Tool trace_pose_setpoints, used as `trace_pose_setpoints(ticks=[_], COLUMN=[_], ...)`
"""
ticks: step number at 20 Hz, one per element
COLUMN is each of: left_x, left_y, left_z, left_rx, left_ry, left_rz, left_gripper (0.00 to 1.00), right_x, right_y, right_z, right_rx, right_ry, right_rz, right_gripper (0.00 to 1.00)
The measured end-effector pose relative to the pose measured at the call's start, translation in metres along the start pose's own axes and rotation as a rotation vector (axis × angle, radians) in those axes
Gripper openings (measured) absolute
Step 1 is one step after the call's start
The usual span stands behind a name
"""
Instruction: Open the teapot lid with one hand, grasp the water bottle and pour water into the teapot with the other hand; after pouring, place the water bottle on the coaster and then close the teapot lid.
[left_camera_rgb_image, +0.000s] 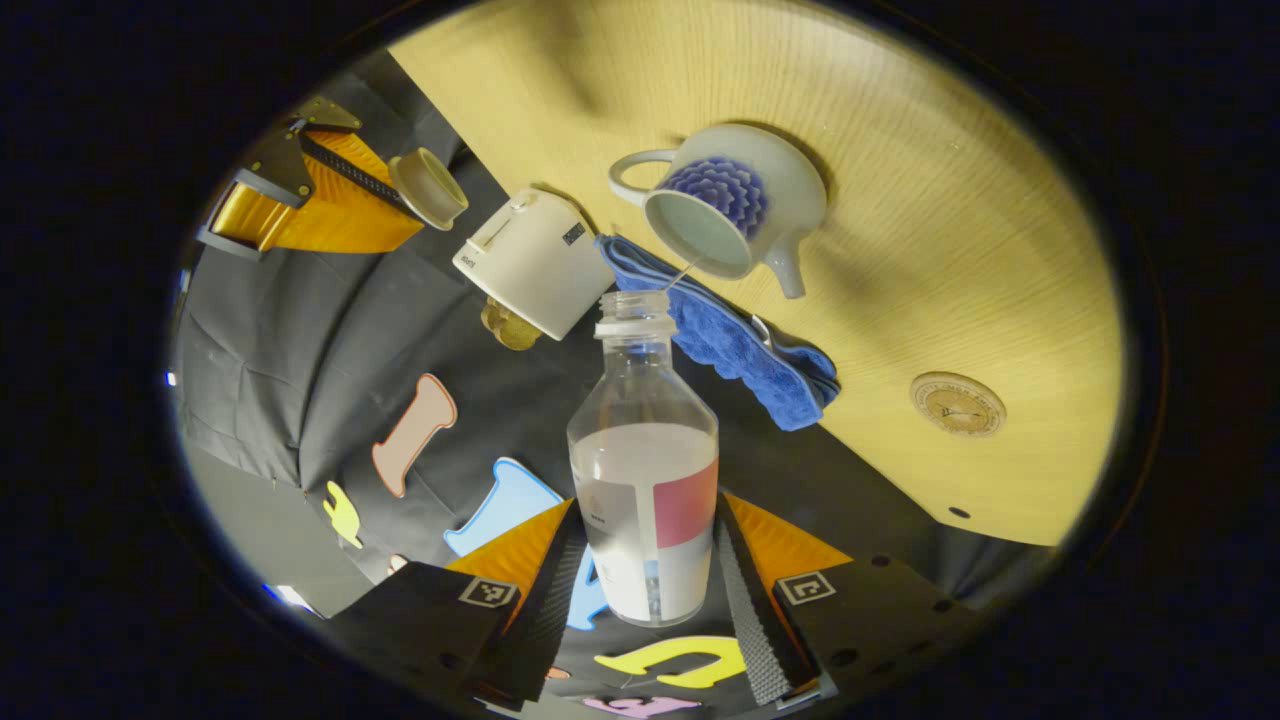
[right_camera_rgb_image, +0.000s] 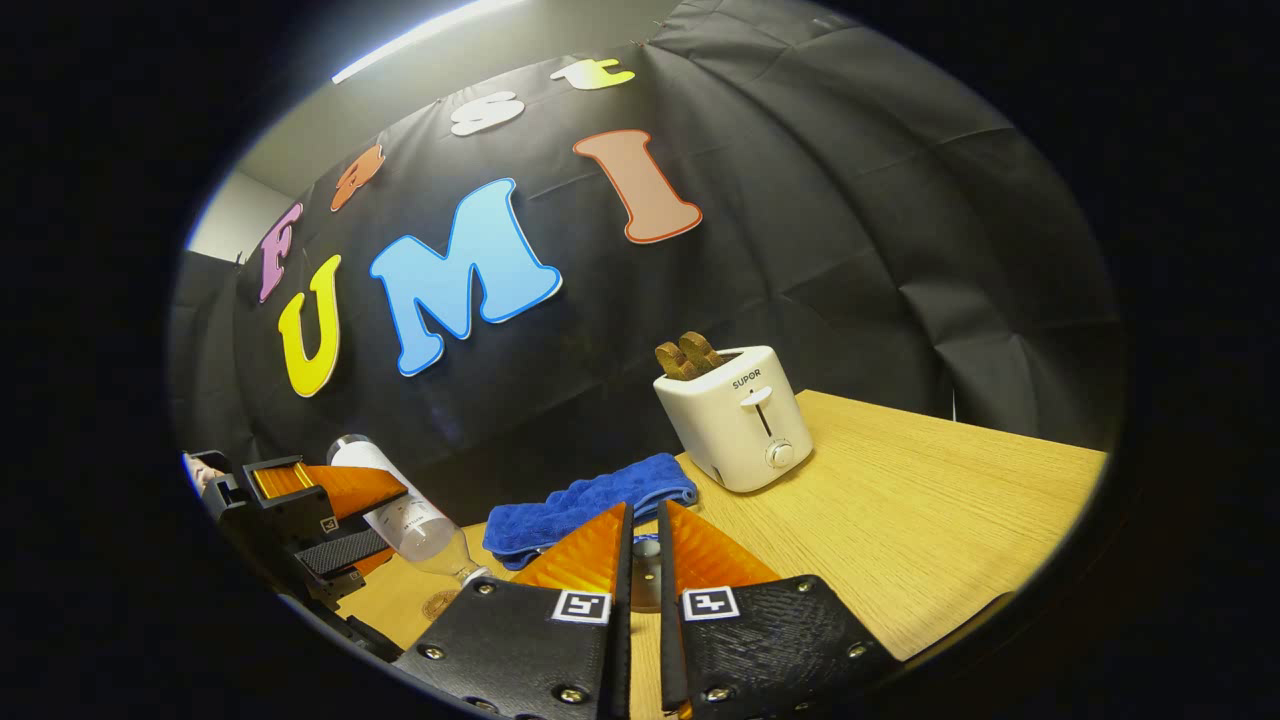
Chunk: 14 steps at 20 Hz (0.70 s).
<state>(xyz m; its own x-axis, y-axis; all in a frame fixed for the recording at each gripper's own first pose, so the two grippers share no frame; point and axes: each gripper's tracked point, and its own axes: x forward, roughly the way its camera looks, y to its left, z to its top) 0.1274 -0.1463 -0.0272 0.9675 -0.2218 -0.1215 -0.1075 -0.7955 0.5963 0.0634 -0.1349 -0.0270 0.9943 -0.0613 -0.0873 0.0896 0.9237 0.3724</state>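
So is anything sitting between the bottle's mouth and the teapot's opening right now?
Nothing visible. The water bottle, held in the left tool, tips toward the open teapot; a thin stream crosses the gap. The lid is held aside; the blue cloth lies lower.

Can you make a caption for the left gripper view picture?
Left gripper tips the water bottle, pouring into the open teapot.

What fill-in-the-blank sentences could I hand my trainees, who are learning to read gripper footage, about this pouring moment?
1. The left gripper holds a clear plastic water bottle and pours a thin stream into the white ceramic teapot, whose lid is ____.
2. The right gripper holds the teapot's ____.
3. The folded blue cloth lies on the wooden table beside the white ____.

Missing words: off; lid; toaster
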Motion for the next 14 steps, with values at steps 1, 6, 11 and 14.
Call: trace_pose_setpoints(ticks=[1,6,11,14], left_x=[0.0,-0.003,-0.006,-0.009], left_y=[0.001,-0.006,-0.024,-0.032], left_z=[0.001,0.003,0.001,0.001], left_rx=[0.0,-0.099,-0.348,-0.483], left_ry=[0.0,-0.016,-0.03,-0.032], left_rz=[0.006,0.006,-0.008,0.003], left_gripper=[0.84,0.84,0.85,0.84], right_x=[0.0,0.0,0.0,0.0], right_y=[0.0,0.0,0.001,0.003], right_z=[0.0,0.001,0.0,-0.001], right_rx=[-0.001,-0.006,-0.014,-0.026], right_ry=[0.0,-0.002,-0.004,-0.007], right_rz=[0.0,-0.002,0.001,0.006], right_gripper=[0.12,0.12,0.12,0.12])
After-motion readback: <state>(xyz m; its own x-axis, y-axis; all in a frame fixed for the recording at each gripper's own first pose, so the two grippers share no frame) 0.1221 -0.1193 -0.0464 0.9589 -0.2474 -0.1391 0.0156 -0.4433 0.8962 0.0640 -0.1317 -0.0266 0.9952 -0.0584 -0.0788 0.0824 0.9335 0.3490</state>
